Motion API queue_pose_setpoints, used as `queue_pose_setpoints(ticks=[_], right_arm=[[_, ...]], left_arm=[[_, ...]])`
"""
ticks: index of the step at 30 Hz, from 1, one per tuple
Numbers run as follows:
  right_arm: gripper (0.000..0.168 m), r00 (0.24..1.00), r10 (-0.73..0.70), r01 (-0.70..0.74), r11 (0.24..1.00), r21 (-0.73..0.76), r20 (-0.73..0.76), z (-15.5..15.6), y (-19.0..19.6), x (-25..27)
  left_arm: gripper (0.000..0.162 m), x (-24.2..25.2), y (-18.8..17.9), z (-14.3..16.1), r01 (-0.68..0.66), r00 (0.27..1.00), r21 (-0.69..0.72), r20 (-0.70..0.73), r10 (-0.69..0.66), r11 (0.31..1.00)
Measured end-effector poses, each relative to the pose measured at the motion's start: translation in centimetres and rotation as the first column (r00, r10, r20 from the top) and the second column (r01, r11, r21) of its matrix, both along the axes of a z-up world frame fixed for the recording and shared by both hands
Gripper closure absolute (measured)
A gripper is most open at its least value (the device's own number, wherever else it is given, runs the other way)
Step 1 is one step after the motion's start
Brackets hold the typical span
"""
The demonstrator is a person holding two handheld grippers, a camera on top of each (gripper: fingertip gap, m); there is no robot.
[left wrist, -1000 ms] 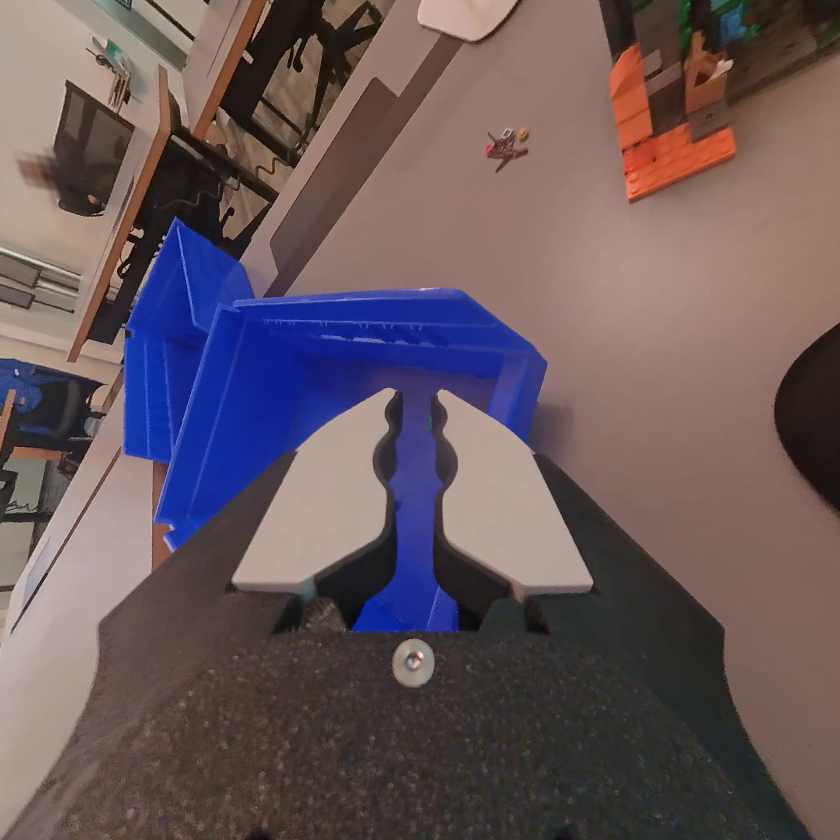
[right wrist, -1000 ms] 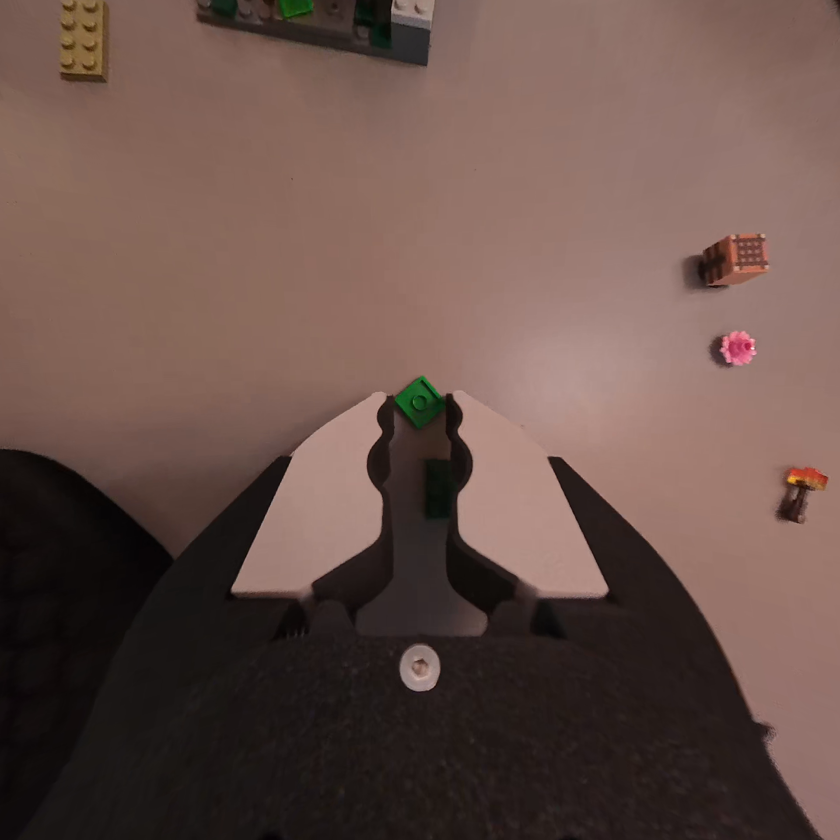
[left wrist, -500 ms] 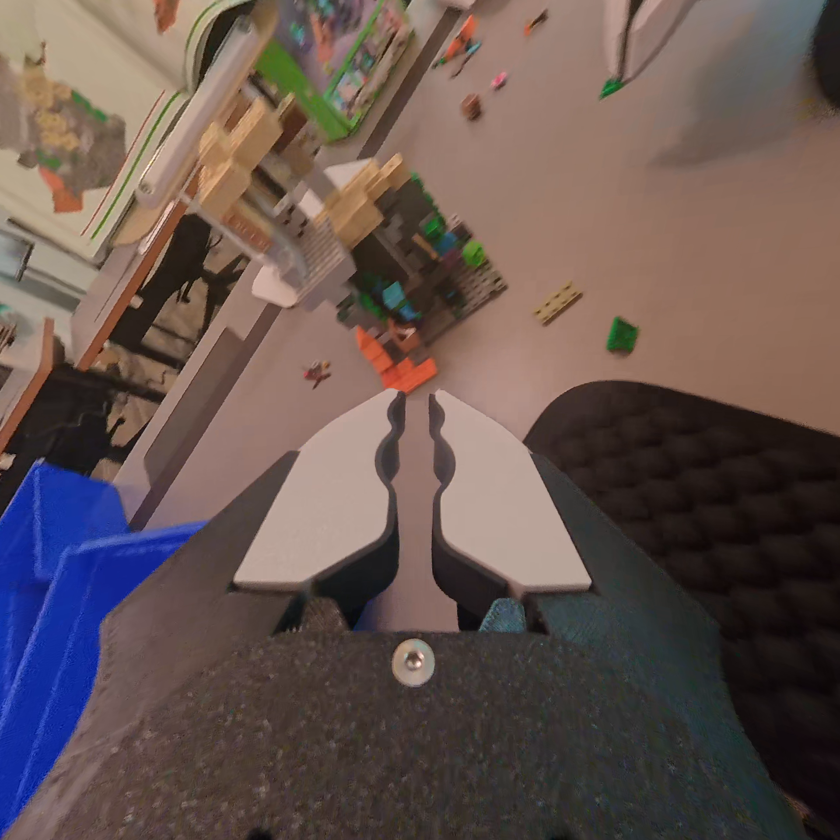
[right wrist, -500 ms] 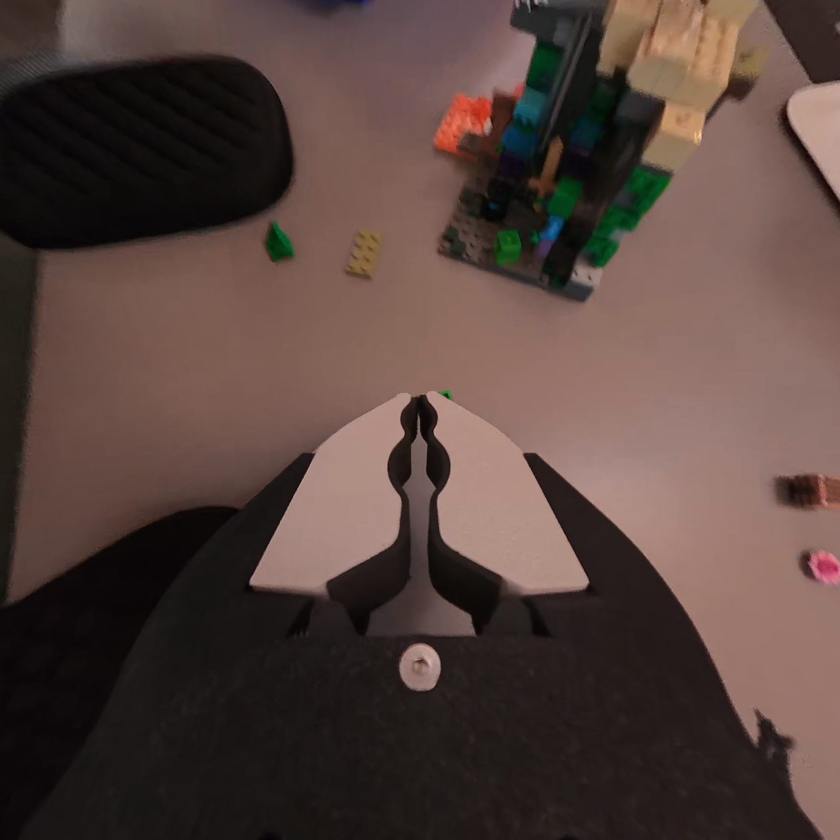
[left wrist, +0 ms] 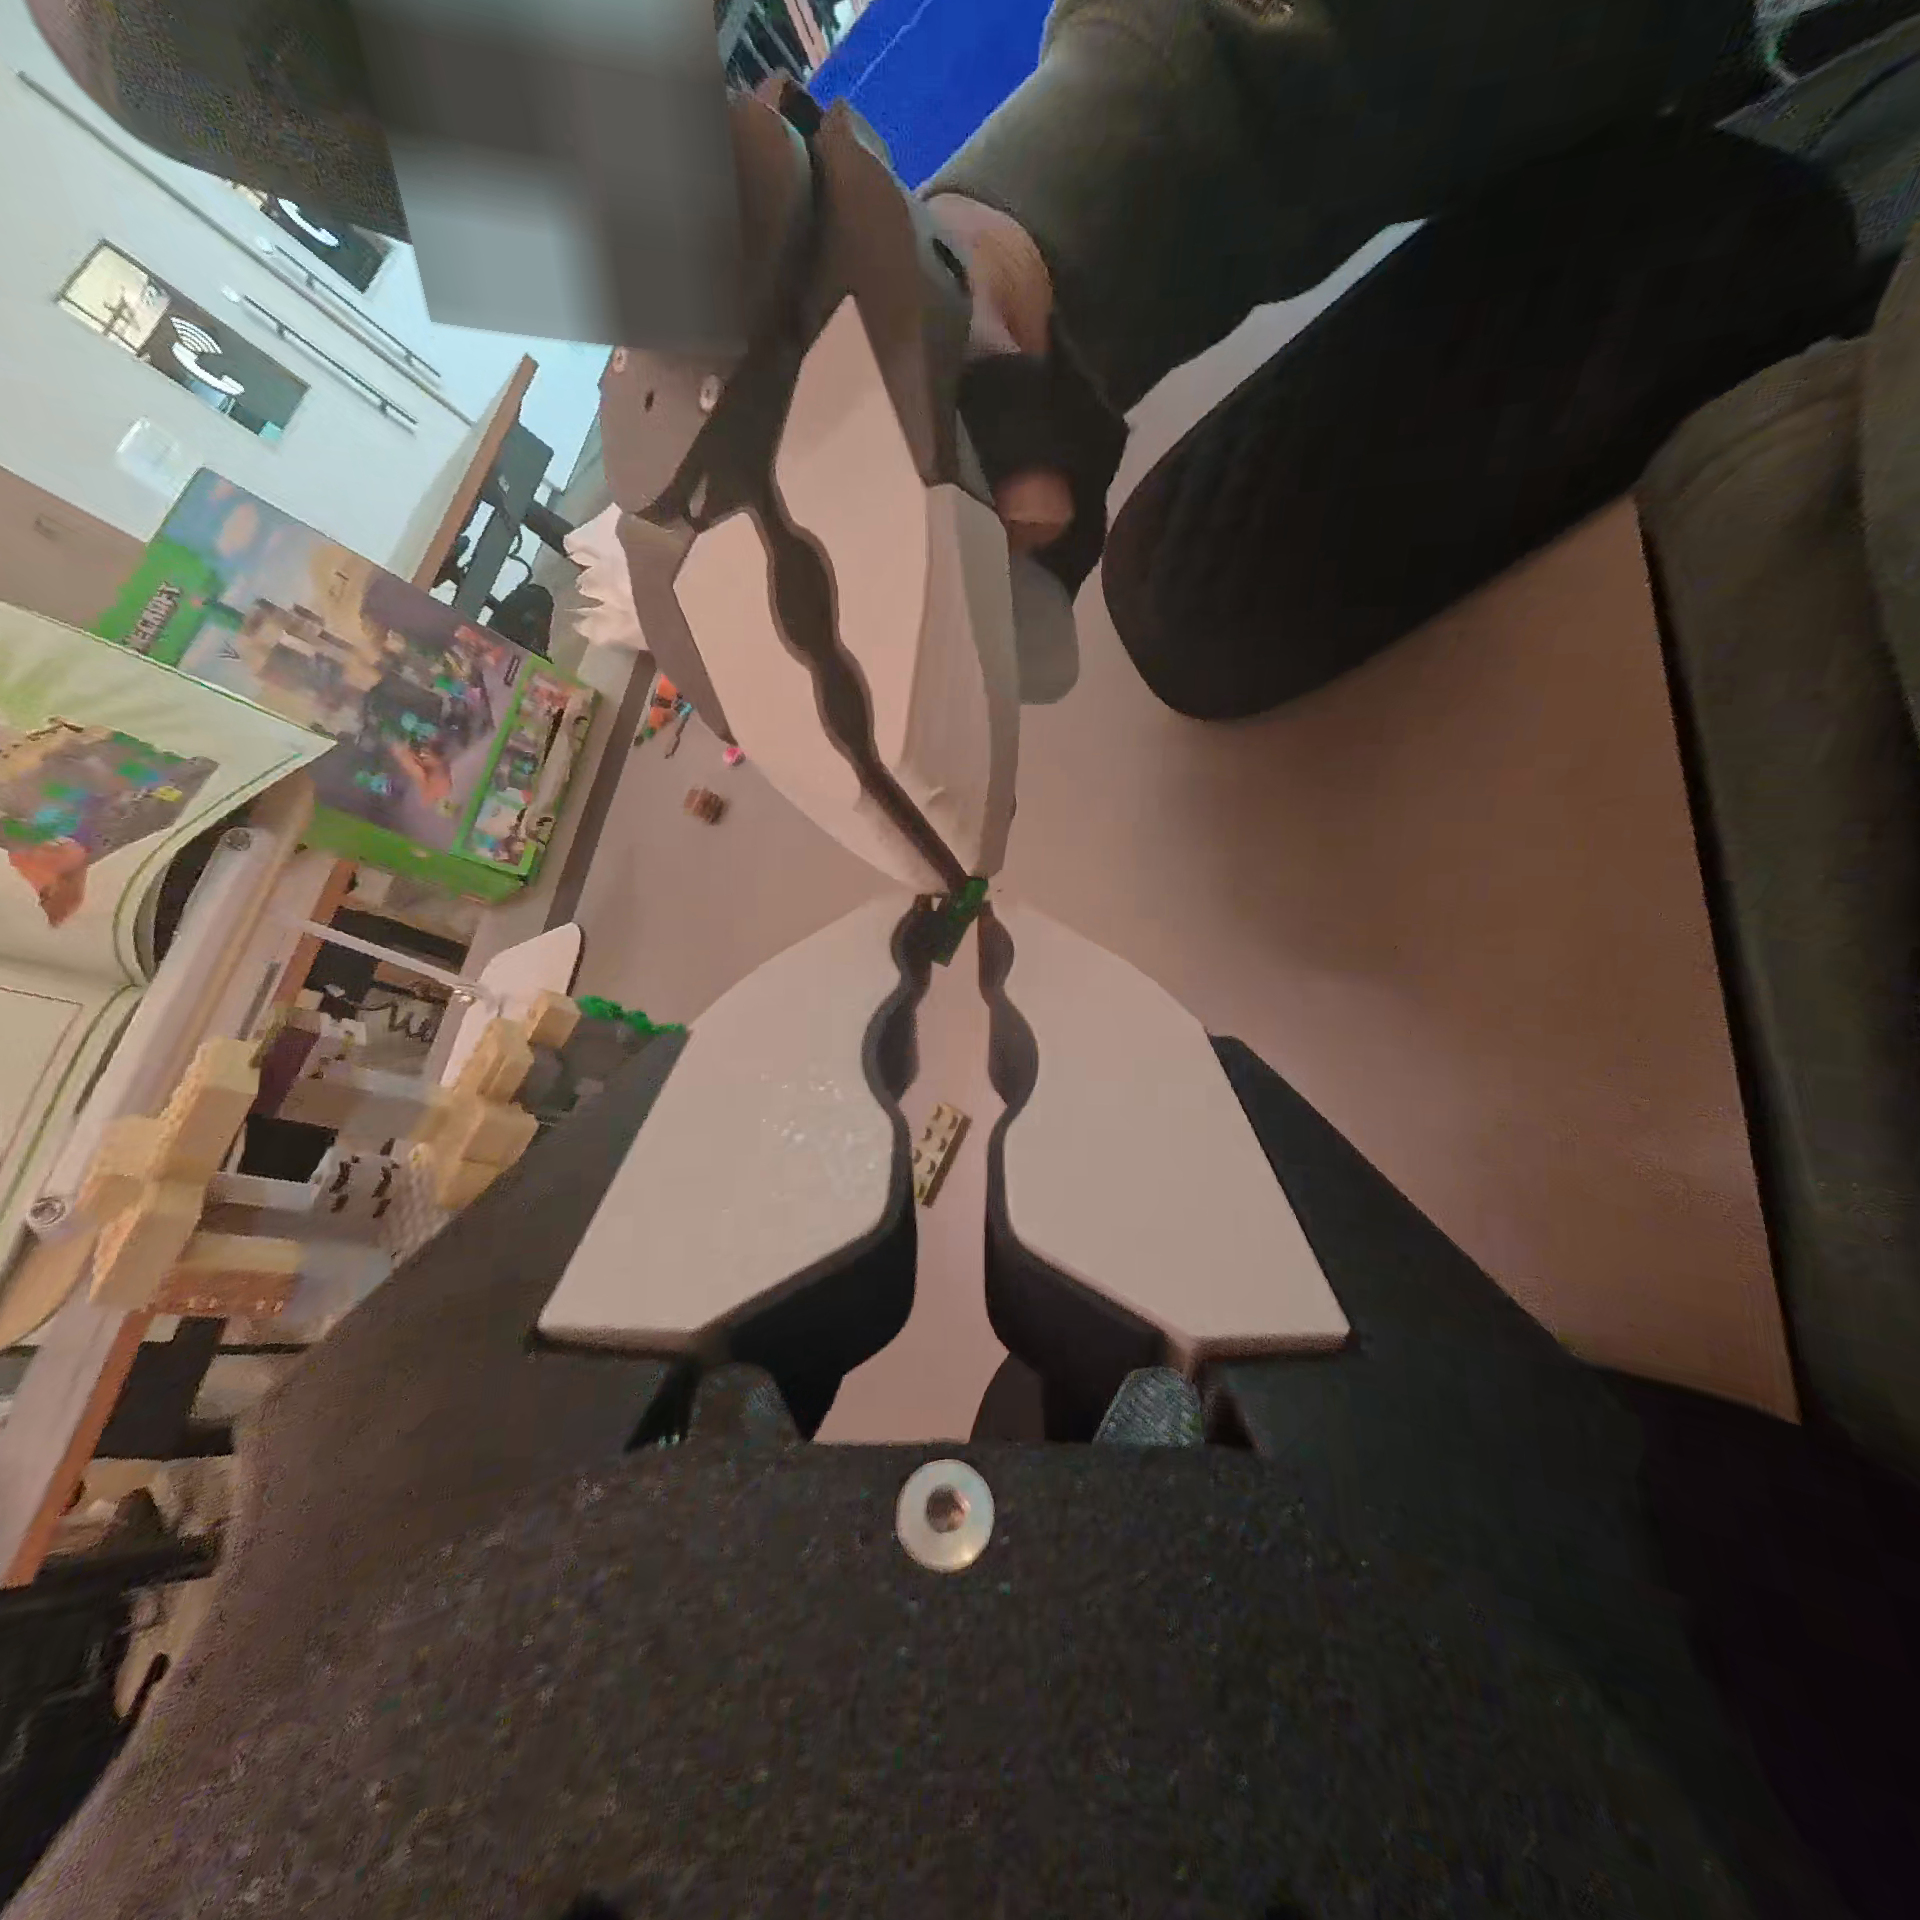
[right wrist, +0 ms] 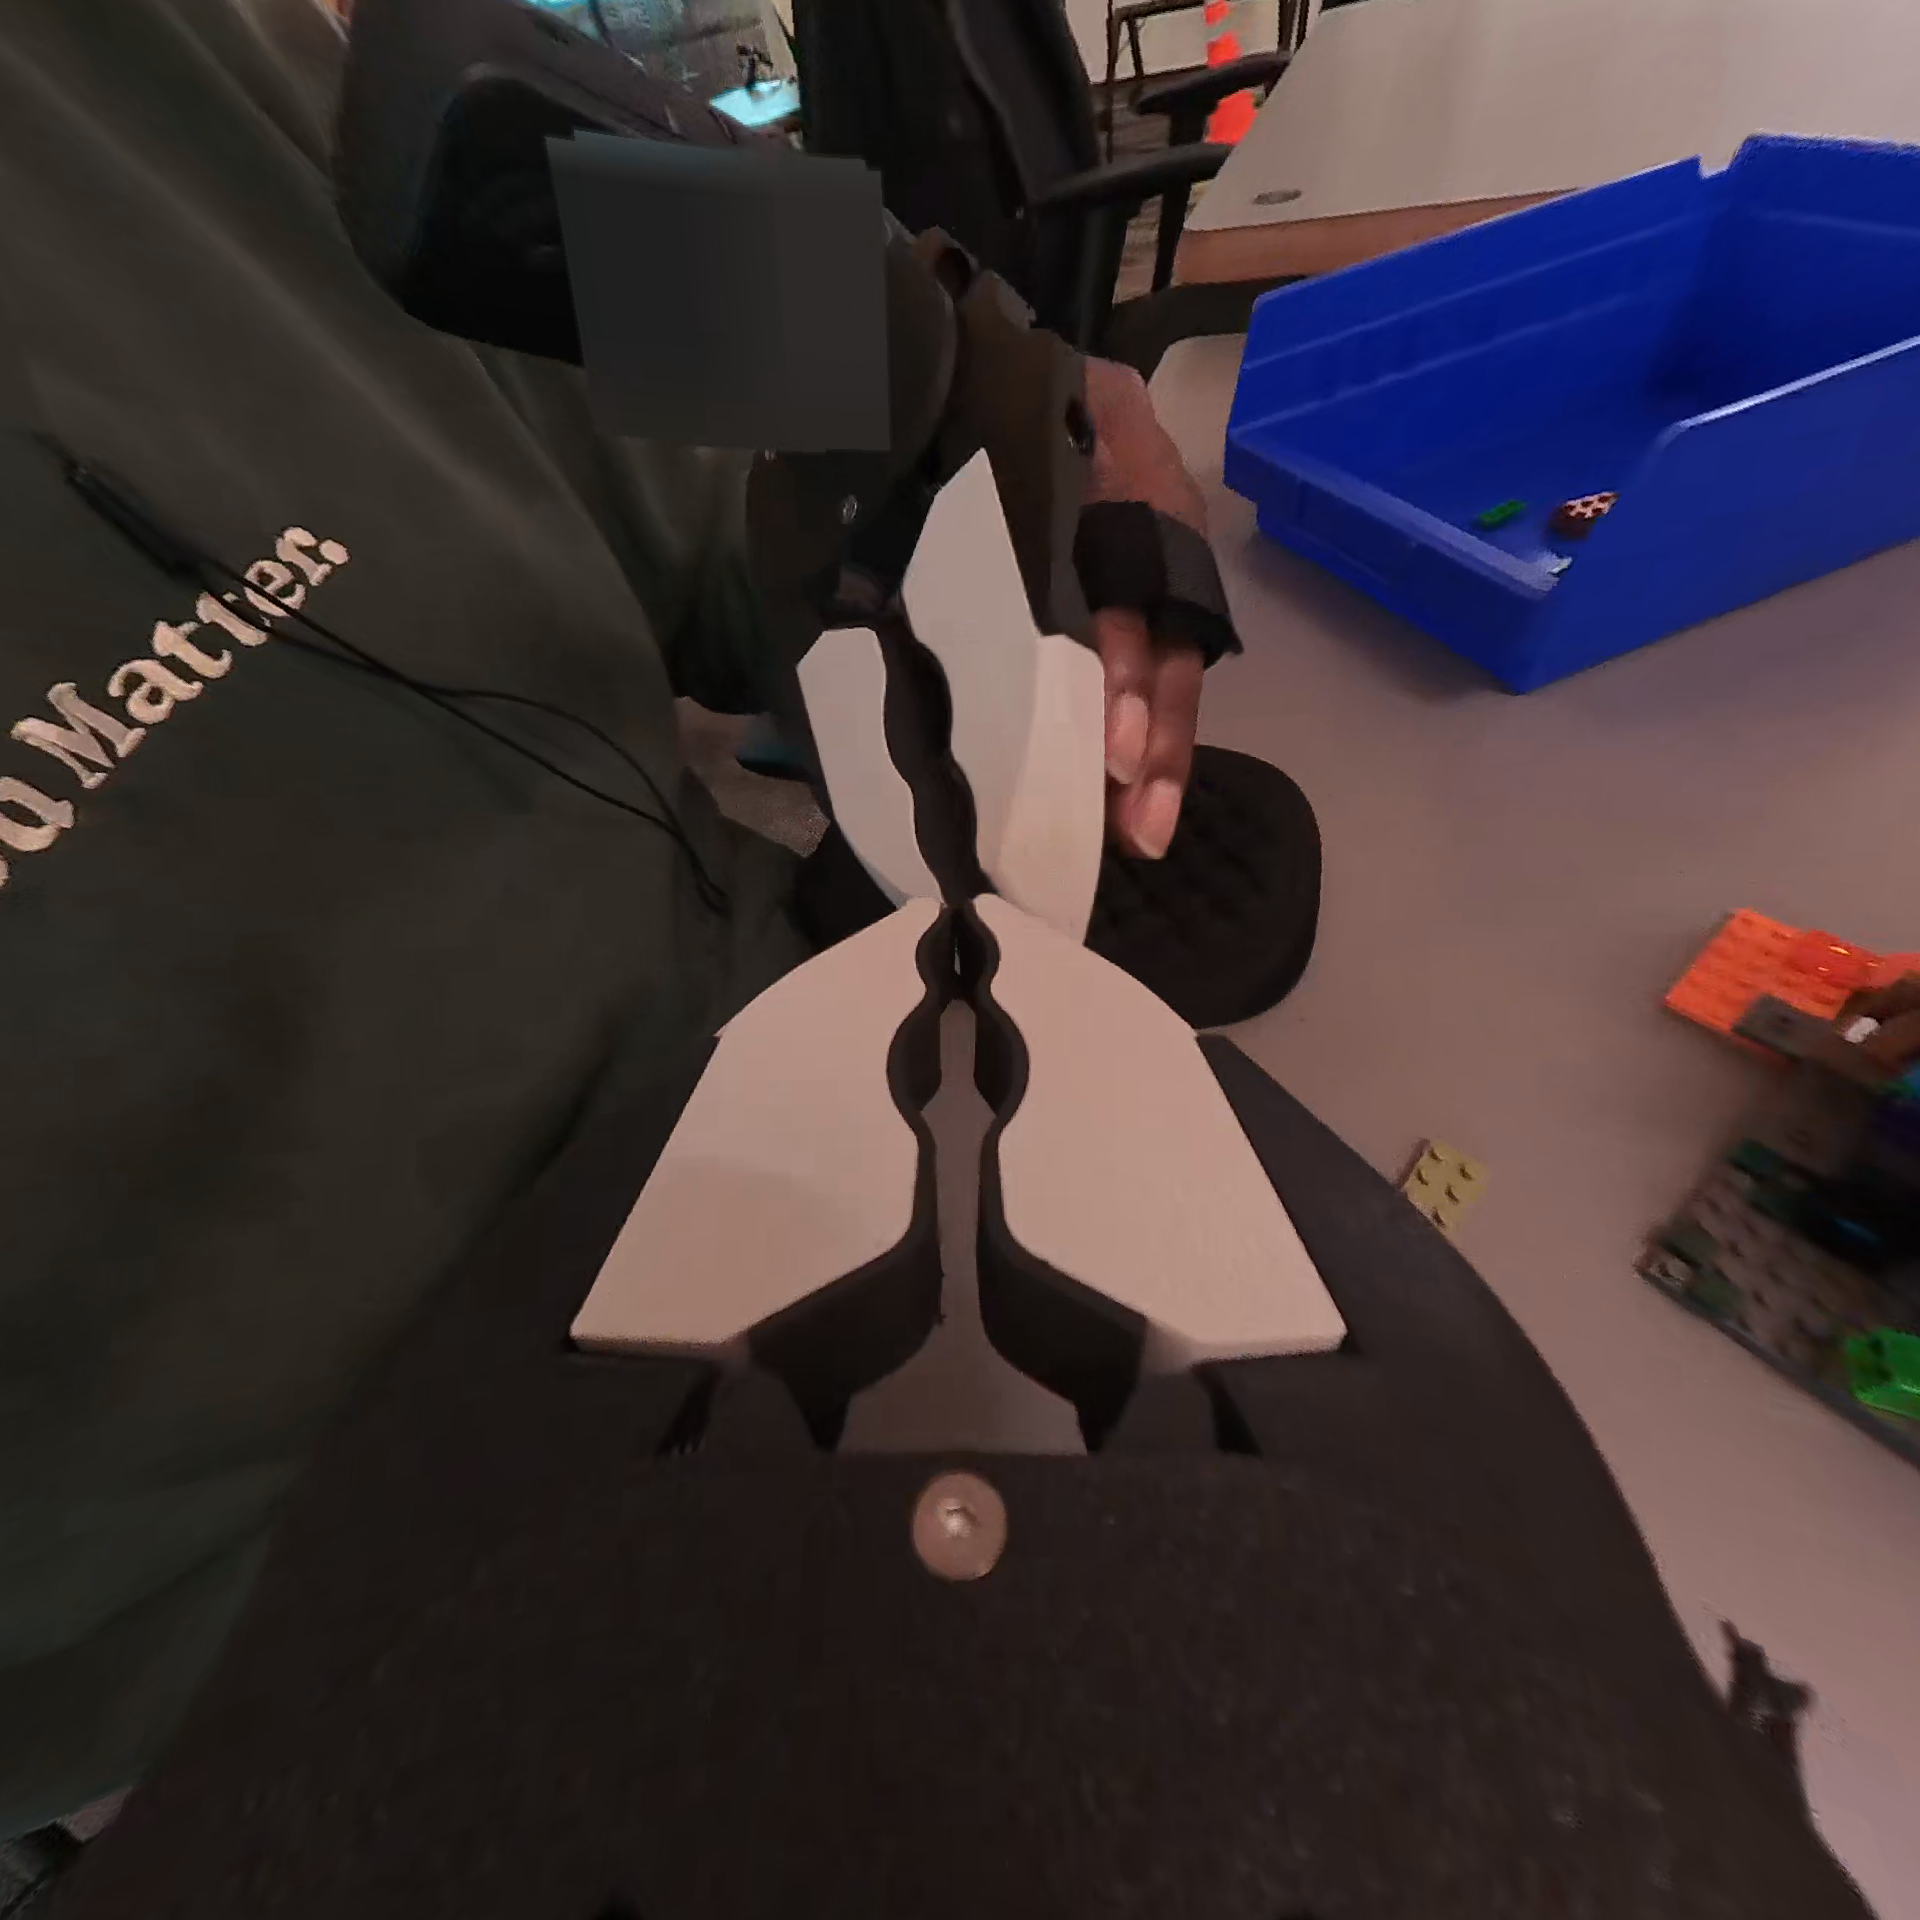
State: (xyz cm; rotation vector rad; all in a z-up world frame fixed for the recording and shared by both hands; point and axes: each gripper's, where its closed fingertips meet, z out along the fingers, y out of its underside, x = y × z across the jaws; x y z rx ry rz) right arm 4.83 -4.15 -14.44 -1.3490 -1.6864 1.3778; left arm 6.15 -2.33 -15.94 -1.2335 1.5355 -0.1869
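1. Two grippers meet tip to tip above the grey table (left wrist: 1351, 935): right gripper (left wrist: 961, 883) clamped on a small green brick (left wrist: 971, 894); left gripper (left wrist: 940, 920) slightly parted, tips at that brick.
2. Tan plate (left wrist: 938, 1151) lies on the table below.
3. Blue plastic bin (right wrist: 1558, 416), black quilted pad (right wrist: 1216, 894) and brick model (right wrist: 1829, 1195) sit on the table.

The two grippers meet tip to tip, blocking each other. Bare surface (right wrist: 1558, 831) lies between the blue bin (right wrist: 1558, 416), black pad (right wrist: 1216, 894) and brick model (right wrist: 1829, 1195).
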Motion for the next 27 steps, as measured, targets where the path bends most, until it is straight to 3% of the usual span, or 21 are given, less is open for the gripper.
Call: queue_pose_setpoints(ticks=[3, 7, 9, 12, 16, 19, 22, 27], right_arm=[[0.164, 0.998, -0.066, 0.066, 0.998, 0.000, -0.007, 0.2, 1.4, 0.7], [0.154, 0.948, -0.311, 0.298, 0.943, 0.147, 0.072, -1.0, 6.8, 4.5], [0.152, 0.862, -0.480, 0.423, 0.859, 0.289, 0.164, -2.8, 10.5, 8.1], [0.148, 0.663, -0.686, 0.534, 0.713, 0.454, 0.299, -5.7, 14.9, 14.7], [0.141, 0.463, -0.762, 0.617, 0.644, 0.452, 0.453, -9.4, 16.7, 20.7], [0.139, 0.443, -0.754, 0.651, 0.643, 0.403, 0.486, -11.0, 16.5, 21.7], [0.138, 0.446, -0.750, 0.660, 0.644, 0.387, 0.488, -11.7, 16.7, 21.4], [0.144, 0.455, -0.733, 0.658, 0.659, 0.364, 0.506, -12.0, 17.1, 20.6]], left_arm=[[0.158, -1.0, 0.4, -0.1, -0.033, 0.999, -0.016, -0.007, 0.033, 0.999], [0.158, -6.5, 3.9, 0.3, -0.268, 0.963, -0.020, -0.024, 0.268, 0.963], [0.158, -10.9, 6.0, 0.8, -0.422, 0.907, -0.025, -0.024, 0.421, 0.906], [0.157, -17.5, 8.2, 0.7, -0.616, 0.787, -0.080, -0.038, 0.616, 0.783], [0.157, -24.3, 9.8, 0.4, -0.780, 0.609, -0.199, -0.017, 0.793, 0.594], [0.157, -27.8, 10.6, -0.5, -0.848, 0.485, -0.261, -0.032, 0.874, 0.462], [0.152, -29.4, 10.8, -2.2, -0.862, 0.427, -0.340, -0.086, 0.900, 0.377], [0.136, -29.7, 10.9, -3.0, -0.876, 0.410, -0.329, -0.119, 0.904, 0.354]])
